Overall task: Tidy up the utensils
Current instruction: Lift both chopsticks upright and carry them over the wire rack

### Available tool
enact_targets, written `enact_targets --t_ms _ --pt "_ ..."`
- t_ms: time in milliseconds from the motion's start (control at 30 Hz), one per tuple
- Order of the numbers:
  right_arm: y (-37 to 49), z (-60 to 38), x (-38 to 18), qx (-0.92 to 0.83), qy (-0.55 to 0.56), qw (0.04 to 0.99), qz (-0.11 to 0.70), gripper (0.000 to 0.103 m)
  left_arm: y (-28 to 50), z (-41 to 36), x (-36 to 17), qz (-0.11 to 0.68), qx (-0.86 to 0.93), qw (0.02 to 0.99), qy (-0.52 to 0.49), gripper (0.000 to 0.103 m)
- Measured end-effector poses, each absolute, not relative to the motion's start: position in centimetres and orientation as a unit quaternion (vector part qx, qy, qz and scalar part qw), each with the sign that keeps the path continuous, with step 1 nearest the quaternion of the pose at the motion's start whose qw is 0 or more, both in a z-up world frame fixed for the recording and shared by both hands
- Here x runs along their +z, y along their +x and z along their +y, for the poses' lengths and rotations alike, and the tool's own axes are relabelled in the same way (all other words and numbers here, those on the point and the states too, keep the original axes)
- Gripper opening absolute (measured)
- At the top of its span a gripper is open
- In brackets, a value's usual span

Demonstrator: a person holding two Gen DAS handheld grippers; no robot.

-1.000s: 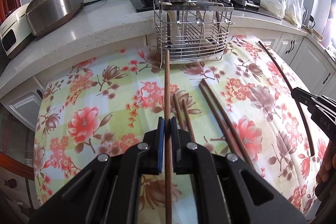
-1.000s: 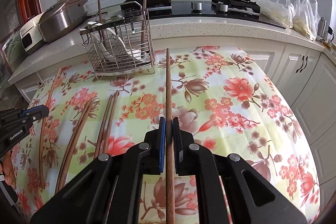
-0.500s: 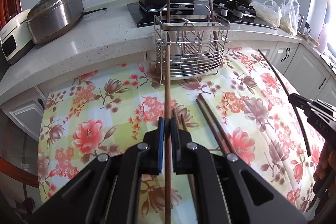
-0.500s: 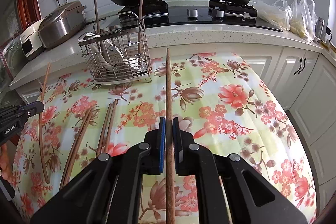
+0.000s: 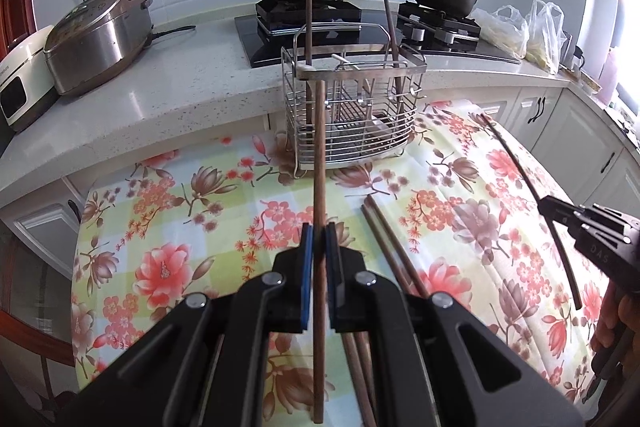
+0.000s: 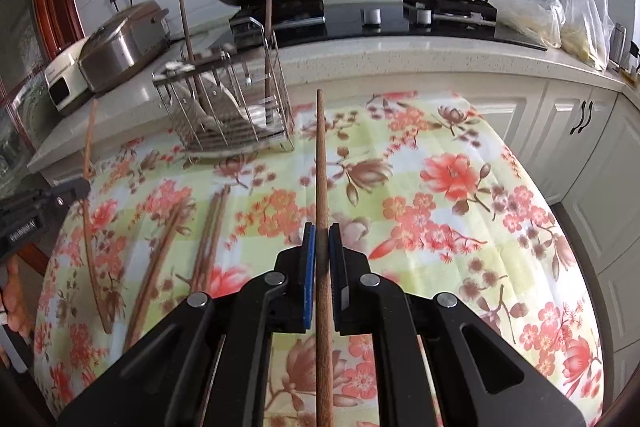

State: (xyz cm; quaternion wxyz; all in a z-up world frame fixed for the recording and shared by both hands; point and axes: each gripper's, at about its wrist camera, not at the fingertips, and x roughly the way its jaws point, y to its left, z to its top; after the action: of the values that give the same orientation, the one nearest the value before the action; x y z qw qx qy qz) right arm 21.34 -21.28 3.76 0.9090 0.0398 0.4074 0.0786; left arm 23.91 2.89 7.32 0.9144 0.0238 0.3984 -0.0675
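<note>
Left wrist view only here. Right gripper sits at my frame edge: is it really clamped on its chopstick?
Observer: Yes. In the right wrist view the right gripper has both blue pads pressed on a brown chopstick, gripped partway along its length.
Operator: Where does its tip point?
Observer: At the far edge of the floral cloth, just right of the wire rack, not into it.
Operator: Loose chopsticks? My left gripper hides some.
Observer: Two pairs of loose chopsticks lie on the cloth, left of the right gripper and apart from it.
</note>
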Motion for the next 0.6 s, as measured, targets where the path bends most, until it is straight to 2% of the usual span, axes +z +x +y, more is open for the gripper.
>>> enact_targets --t_ms 300,600 --pt "23.2 -22.1 -1.3 0.076 0.03 0.875 0.477 0.007 24.2 2.7 6.8 0.403 -0.071 0.912 0.024 0.006" --pt "25.2 -21.5 -4.0 0.076 0.016 0.858 0.507 0.007 24.4 3.0 6.2 0.409 -0.069 0.909 0.024 0.006"
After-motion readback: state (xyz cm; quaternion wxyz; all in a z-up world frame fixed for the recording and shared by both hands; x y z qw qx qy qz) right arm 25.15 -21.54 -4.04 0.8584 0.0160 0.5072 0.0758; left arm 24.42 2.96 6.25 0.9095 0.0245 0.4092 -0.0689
